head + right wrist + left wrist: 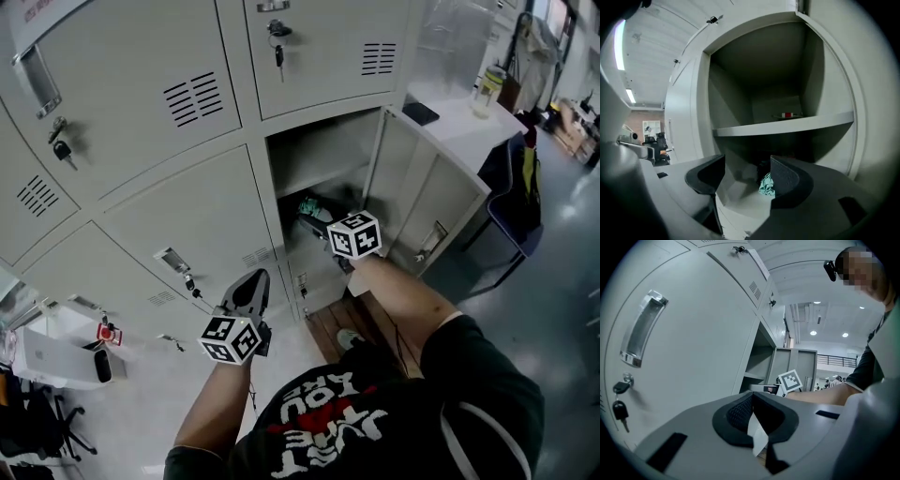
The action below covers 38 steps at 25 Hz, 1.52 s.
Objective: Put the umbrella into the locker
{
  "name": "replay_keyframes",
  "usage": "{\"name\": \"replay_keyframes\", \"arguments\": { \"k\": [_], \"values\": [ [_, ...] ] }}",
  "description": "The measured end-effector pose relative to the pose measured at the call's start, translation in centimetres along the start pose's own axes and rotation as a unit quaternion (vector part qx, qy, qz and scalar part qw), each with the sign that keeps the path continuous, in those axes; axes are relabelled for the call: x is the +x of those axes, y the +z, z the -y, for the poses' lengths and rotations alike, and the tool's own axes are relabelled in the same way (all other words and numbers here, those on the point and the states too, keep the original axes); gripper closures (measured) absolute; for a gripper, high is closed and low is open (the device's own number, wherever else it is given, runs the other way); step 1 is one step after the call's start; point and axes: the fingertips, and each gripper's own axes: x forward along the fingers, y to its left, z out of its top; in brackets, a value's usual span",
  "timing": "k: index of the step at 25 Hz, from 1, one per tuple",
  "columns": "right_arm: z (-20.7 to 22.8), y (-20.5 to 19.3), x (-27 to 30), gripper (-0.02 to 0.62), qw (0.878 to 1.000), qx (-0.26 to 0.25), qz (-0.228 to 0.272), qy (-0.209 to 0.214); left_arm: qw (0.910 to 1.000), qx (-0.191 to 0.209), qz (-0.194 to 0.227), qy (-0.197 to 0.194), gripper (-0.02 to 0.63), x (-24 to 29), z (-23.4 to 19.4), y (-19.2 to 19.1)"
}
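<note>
One teal umbrella, apparently, lies in the locker beyond right gripper.

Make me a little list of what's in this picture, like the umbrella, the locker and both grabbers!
umbrella: teal, lying inside the locker, below the shelf
locker: door swung open
shelf: small red-and-white item on it
right gripper: jaws apart, holding nothing, at the locker opening
left gripper: jaws together, nothing held, beside a closed locker door
</note>
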Motion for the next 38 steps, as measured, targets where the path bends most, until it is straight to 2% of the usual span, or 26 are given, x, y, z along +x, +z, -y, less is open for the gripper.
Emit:
{"name": "replay_keyframes", "arguments": {
  "k": [7, 16, 24, 38],
  "values": [
    [-5.1, 2.6, -5.3, 0.388, 0.999, -0.027, 0.022, 0.029, 0.9998, 0.012, 0.014, 0.008, 0.598, -3.5, 0.6, 1.4],
    [-9.9, 3.6, -12.1, 0.475, 0.997, -0.035, 0.041, 0.048, 0.999, 0.037, 0.018, 0.016, 0.597, -7.6, 1.7, 1.9],
    [-12.7, 1.1, -16.2, 0.515, 0.997, -0.044, 0.042, 0.045, 0.9989, 0.039, 0.019, 0.017, 0.598, -10.4, 3.4, 0.8],
    [-14.6, -5.0, -19.2, 0.546, 0.998, -0.003, 0.03, 0.056, 0.9996, 0.006, -0.009, 0.028, 0.598, -13.6, 4.4, -4.0]
  ]
}}
